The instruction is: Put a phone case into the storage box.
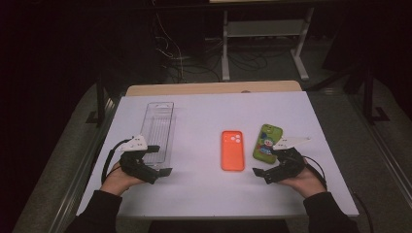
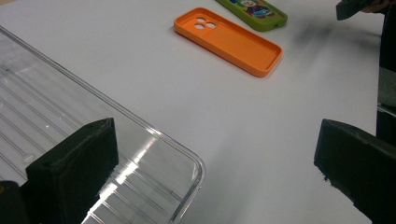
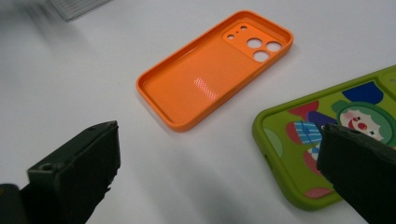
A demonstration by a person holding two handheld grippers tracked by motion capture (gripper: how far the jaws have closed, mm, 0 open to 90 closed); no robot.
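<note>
phone cases: 2, orange case (image 1: 232, 150), green case (image 1: 267, 142) | clear tray (image 1: 158, 130): 1 | left claw (image 1: 158, 160) released | right claw (image 1: 266, 165) released

Overhead view; 2 close gripper views

An empty orange phone case (image 1: 232, 150) lies hollow-up just beside a green cartoon-printed phone (image 1: 267, 142).

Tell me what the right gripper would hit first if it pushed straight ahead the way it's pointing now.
Probably the orange phone case, lying hollow side up dead ahead of the open right gripper. The green phone case sits under one jaw, so it might get clipped first; depth is unclear.
</note>
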